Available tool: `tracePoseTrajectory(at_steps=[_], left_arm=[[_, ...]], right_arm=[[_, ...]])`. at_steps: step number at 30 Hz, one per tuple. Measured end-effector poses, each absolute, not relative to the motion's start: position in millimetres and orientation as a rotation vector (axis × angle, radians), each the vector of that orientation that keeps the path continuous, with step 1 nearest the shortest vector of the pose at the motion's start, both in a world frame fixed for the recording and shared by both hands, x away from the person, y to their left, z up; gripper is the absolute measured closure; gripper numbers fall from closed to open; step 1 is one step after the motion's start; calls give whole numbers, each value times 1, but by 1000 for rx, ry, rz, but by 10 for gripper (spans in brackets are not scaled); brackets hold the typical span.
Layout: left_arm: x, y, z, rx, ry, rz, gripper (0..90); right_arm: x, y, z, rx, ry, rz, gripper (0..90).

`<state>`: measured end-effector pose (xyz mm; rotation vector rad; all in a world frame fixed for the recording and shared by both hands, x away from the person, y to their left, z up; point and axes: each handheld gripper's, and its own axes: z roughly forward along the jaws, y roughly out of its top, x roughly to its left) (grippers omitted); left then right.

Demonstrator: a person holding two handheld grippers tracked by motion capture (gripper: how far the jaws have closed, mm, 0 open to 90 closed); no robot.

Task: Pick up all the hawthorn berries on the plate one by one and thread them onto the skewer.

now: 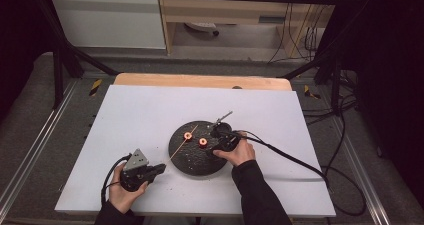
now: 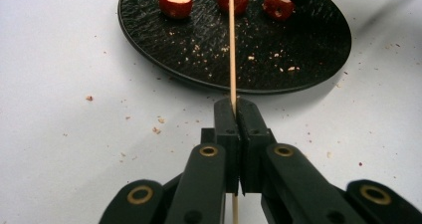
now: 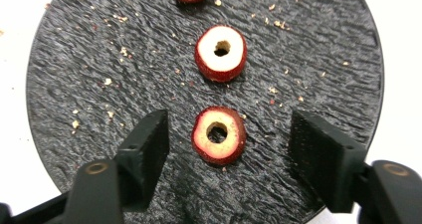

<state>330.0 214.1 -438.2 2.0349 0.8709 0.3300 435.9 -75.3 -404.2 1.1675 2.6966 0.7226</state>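
Right gripper view: jaws astride fruit ring

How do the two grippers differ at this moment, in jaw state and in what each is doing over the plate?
The left gripper has its jaws shut on a thin wooden skewer; the right gripper has its jaws apart, no pad touching anything. The left gripper sits over the white table beside the black plate; the right gripper hangs over the plate, straddling a cored red fruit piece. Both have black jaws and aim at the plate.
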Motion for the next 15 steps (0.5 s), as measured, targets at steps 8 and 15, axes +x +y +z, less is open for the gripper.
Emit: tracePoseTrajectory(at_steps=[8,15], left_arm=[[331,215,-438,2035,872,332,883],[331,214,-439,2038,873,331,883]], right_arm=[[440,-72,-410,1239,2711,711,487],[441,-71,-412,1276,2719,705,548]])
